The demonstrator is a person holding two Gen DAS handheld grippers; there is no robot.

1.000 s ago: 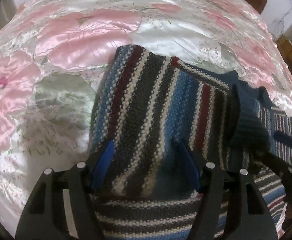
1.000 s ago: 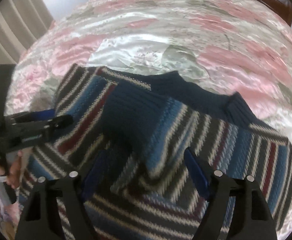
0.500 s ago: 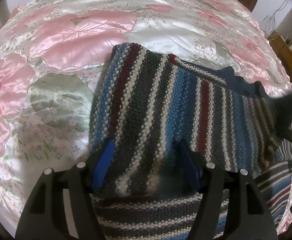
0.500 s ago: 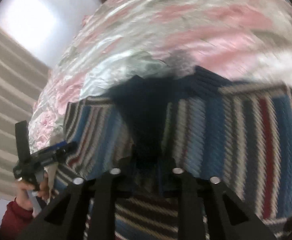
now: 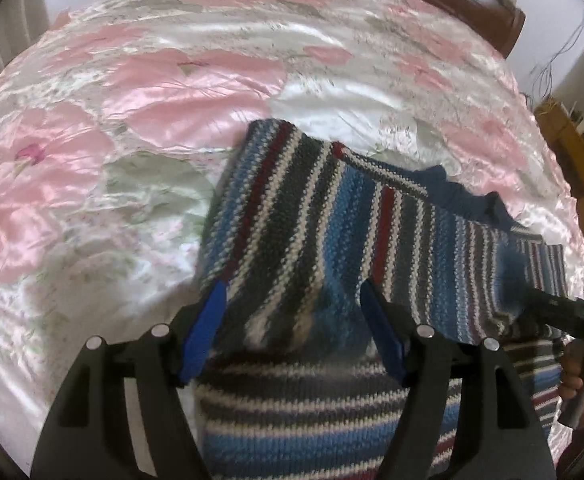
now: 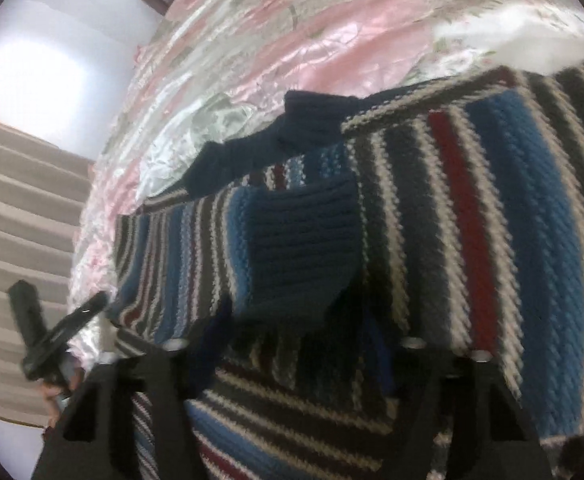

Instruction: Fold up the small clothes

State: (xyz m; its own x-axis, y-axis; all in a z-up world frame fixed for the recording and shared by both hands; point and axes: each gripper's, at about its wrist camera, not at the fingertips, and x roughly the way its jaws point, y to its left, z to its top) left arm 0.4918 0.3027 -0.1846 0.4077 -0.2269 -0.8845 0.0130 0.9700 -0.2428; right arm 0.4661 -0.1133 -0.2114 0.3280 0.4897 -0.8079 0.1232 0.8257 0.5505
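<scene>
1. Biggest worry first: the striped knit sweater point(image 5: 324, 240) lies on the bed point(image 5: 140, 92), one part doubled over the body, and the satin bedspread point(image 6: 300, 36) looks slippery. Any sideways drag could slide the whole garment rather than crease it.

2. Next, the navy ribbed cuff point(image 6: 304, 240). It sits loose on the stripes right in front of the right gripper point(image 6: 300, 344), whose jaws stand wide with dark knit bunched between them. Whether the fingers actually pinch anything I can't tell; that patch is dark and smeared. A weak bite here and the sleeve flops back out.

3. The left gripper point(image 5: 292, 332) hovers low over the near fold, jaws spread wide, blue pads either side of the stripes and gripping nothing. Press down carelessly and it rucks the layers underneath.

4. Two grippers, one small garment: the left wrist view shows the right tool at the sweater's far edge. Pulling in opposite directions would stretch the knit and skew the fold.

5. Smallest: the navy collar point(image 5: 464, 196) edge stands ruffled, and could get trapped crooked under the next fold.
</scene>
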